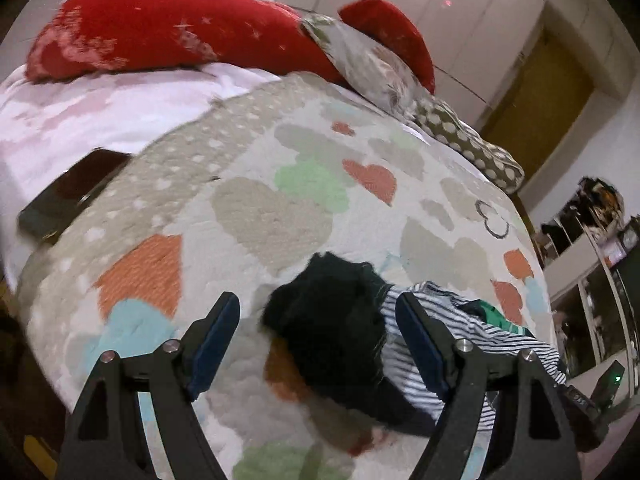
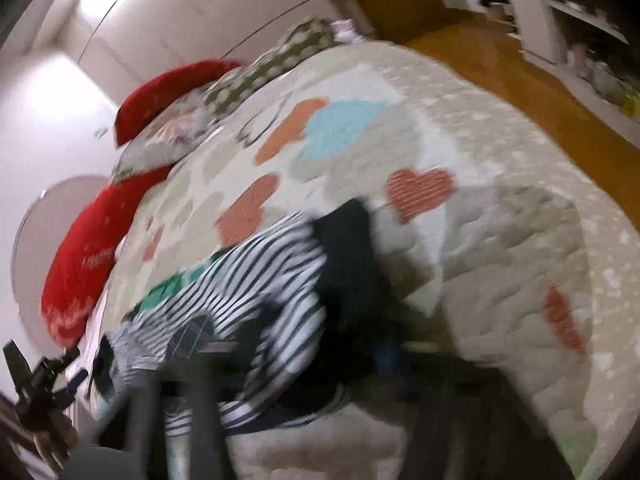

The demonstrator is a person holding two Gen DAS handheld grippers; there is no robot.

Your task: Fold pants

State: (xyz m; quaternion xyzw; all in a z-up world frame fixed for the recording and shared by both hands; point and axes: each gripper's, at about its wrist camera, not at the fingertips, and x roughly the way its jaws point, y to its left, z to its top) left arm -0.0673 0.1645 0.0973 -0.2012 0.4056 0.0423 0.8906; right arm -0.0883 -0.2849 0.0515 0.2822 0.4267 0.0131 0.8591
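On the far left of the left wrist view a dark phone (image 1: 72, 194) lies on the pale pink-and-white sheet (image 1: 100, 116), its right end against the edge of the quilt (image 1: 256, 216), a cream cover printed with hearts in orange, green, blue and beige. Behind it, at the far side of the bed, a red pillow (image 1: 160, 28) leans, with a floral pillow (image 1: 360, 56) and a spotted cushion (image 1: 468, 148) further right.

The left gripper (image 1: 318, 312) hangs over the near part of the quilt with its jaws set wide apart; nothing is pressed between the blue pads (image 1: 212, 344). A dark, crumpled garment (image 1: 332, 320), which may be the pants, lies in the gap between them on the quilt, touching neither pad. Just right of it, partly under the right-hand finger, lies a navy-and-white striped garment (image 1: 436, 328), with a scrap of green cloth (image 1: 496, 312) at its far edge. Beyond the bed to the right stand a wooden door (image 1: 536, 108) and cluttered shelves (image 1: 592, 240).

The right wrist view is heavily blurred. There the striped garment (image 2: 248, 292) lies left of the dark garment (image 2: 352, 264), both near the bed's near edge. The right gripper (image 2: 304, 364) sits low over this pile; its fingers are smeared by motion, so whether the jaws are clamped on cloth cannot be told.
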